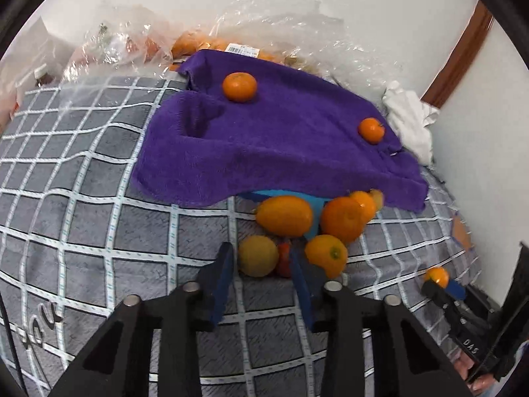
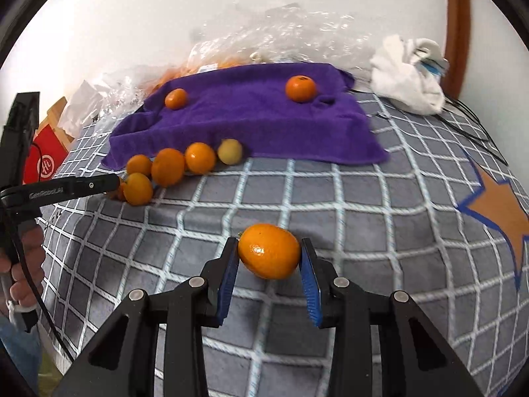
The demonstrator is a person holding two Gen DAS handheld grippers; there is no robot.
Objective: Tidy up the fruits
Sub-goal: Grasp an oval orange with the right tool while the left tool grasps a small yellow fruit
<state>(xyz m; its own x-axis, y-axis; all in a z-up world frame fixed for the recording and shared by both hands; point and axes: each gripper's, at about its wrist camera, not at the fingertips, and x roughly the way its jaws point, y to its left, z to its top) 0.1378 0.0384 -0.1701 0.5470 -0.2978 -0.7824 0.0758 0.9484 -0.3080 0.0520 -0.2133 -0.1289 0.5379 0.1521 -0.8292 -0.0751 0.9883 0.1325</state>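
Note:
My left gripper (image 1: 261, 256) is open, its fingers either side of a yellow-green fruit (image 1: 258, 255) with a small red fruit (image 1: 283, 259) beside it. Just beyond lie several oranges (image 1: 284, 215) at the edge of a purple towel (image 1: 264, 139). Two mandarins (image 1: 239, 86) sit on top of the towel. My right gripper (image 2: 269, 258) is shut on an orange (image 2: 269, 255), held just above the checked cloth. The right gripper with its orange also shows in the left wrist view (image 1: 439, 281). The right wrist view shows the fruit cluster (image 2: 168, 167) and the left gripper (image 2: 114, 180) at its left.
A grey checked cloth (image 1: 99, 198) covers the surface. Clear plastic bags (image 1: 264, 20) holding more oranges lie against the white wall behind the towel. A white crumpled cloth (image 2: 410, 72) sits at the back right. A red box (image 2: 46, 158) stands at the left edge.

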